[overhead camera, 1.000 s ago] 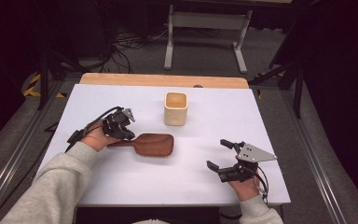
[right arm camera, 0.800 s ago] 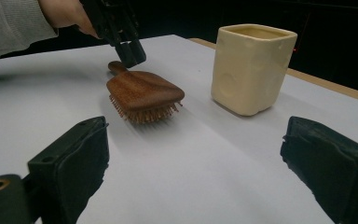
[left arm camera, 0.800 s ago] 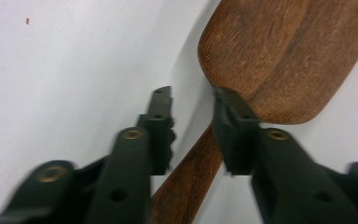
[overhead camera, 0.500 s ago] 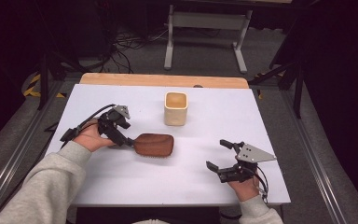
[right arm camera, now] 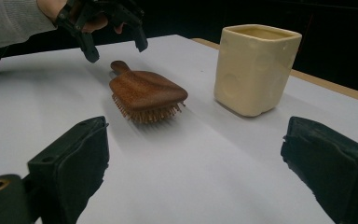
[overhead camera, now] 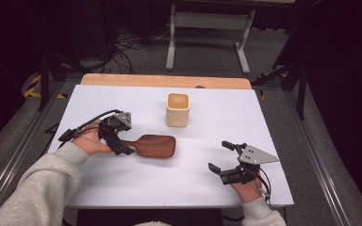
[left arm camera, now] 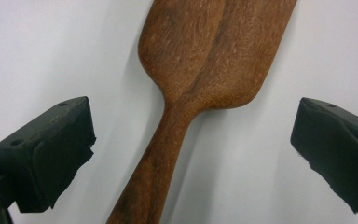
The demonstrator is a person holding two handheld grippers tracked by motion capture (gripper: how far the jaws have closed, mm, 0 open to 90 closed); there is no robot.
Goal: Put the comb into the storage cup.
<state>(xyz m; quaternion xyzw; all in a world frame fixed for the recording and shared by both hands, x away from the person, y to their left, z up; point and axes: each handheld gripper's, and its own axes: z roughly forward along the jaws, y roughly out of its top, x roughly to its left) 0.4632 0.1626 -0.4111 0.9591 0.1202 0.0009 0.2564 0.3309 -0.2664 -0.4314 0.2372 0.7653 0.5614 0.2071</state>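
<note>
A dark wooden hairbrush [overhead camera: 153, 145] lies bristles down on the white table [overhead camera: 169, 188], its handle pointing left. My left gripper [overhead camera: 124, 140] stands over that handle. Its jaws have just been opening and are now wide apart. In the left gripper view the handle [left arm camera: 156, 163] runs between the pads [left arm camera: 51, 149] without touching them. My right gripper [overhead camera: 218, 155] rests open near the front right of the table with nothing between its jaws. From the right gripper view [right arm camera: 191, 172] I see the brush [right arm camera: 144, 91] and the left gripper [right arm camera: 116, 44] above its handle.
A cream square cup [overhead camera: 177, 109] stands upright behind the brush near the table's middle, and shows at the right in the right gripper view [right arm camera: 254, 70]. A wooden strip [overhead camera: 165, 81] edges the far side. A metal stand [overhead camera: 207, 21] sits on the floor beyond.
The left gripper's jaws have opened off the brush handle and the hand has drawn back slightly to the left. The brush lies where it was. The right gripper has not moved.
</note>
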